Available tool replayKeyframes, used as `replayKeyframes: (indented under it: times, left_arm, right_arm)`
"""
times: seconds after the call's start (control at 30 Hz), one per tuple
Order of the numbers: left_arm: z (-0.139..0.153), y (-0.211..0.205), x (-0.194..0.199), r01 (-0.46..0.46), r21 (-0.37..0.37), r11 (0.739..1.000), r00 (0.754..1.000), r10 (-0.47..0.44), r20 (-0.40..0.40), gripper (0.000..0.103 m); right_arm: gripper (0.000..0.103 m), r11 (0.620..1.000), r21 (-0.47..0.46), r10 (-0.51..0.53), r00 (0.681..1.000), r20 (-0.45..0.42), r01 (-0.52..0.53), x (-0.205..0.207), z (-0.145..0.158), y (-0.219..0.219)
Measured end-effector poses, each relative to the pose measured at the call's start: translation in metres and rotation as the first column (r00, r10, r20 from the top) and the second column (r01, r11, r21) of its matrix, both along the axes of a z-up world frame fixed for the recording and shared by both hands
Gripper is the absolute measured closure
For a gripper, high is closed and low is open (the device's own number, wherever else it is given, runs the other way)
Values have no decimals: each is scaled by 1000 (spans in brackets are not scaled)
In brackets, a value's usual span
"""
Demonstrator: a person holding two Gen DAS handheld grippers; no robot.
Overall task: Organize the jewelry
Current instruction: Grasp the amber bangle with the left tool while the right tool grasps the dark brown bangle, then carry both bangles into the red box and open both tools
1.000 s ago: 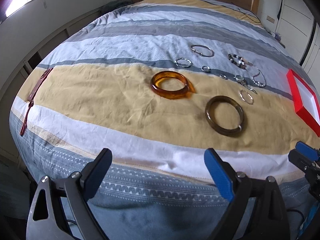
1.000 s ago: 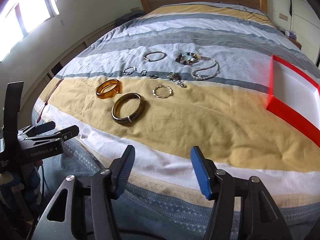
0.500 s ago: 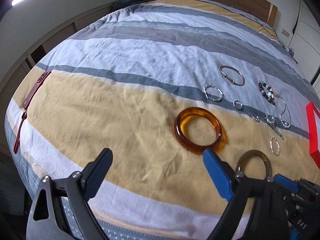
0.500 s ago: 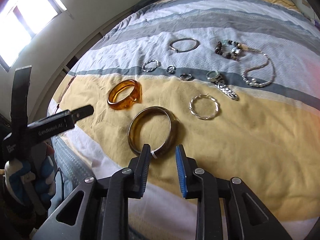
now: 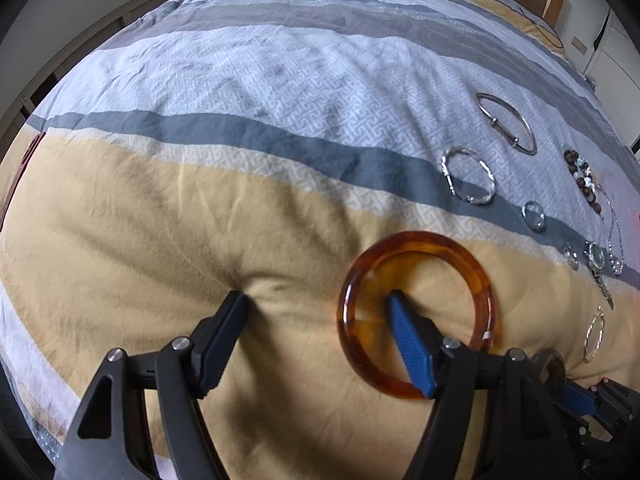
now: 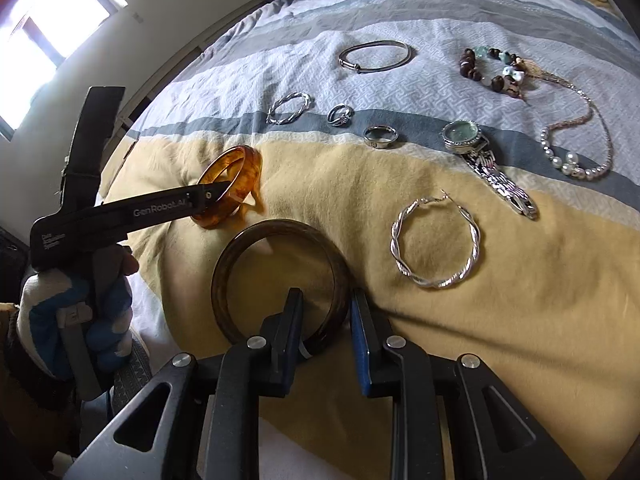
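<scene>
Jewelry lies spread on the bed [image 6: 520, 320], none of it sorted yet by my reading. My left tongs [image 5: 318, 300] are closing, one finger inside the amber bangle [image 5: 416, 240], its rim between them but not pinched. My right tongs [image 6: 326, 300] straddle the dark bangle's [image 6: 276, 228] near rim, narrow; whether they press it I cannot tell. Beyond them lie a hoop [image 6: 436, 240], rings, watch [image 6: 464, 136] and necklace.

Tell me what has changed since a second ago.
Both tools came down from the bed's near edge onto the bangles. The left tool now straddles the amber bangle's near-left rim, one finger inside the ring, jaws closing. The right tool narrowed around the dark bangle's near rim. The other jewelry, such as the twisted silver hoop and watch, stayed put.
</scene>
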State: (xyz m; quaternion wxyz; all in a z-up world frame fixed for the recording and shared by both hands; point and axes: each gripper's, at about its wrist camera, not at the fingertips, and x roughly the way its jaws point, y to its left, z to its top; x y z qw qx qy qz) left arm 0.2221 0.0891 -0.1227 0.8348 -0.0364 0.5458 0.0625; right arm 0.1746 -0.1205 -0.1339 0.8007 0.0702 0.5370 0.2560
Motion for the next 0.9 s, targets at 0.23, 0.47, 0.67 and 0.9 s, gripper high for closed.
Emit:
replayKeyframes:
  times: [0.23,0.47,0.67,0.9]
  left_arm:
    - [0,0,0,-1,21,1000,1000,0,29,35]
    - [17,-12,-12,17,53,998,998,-20,58,92]
    - [35,-15,-31,-3,48,999,996,-1,86,93]
    - [71,-27,-62,3,76,997,989,-14,145,94]
  right_arm:
    - [81,1000,2,4,1000,26,-4,2,-2,6]
    - [93,1000,-17,4,997,77,-3,-10,13,5]
    - [93,999,-34,-17,989,148,22,-37,43,-12]
    - [93,995,-41,-81,971,226,92,-74,81,-44]
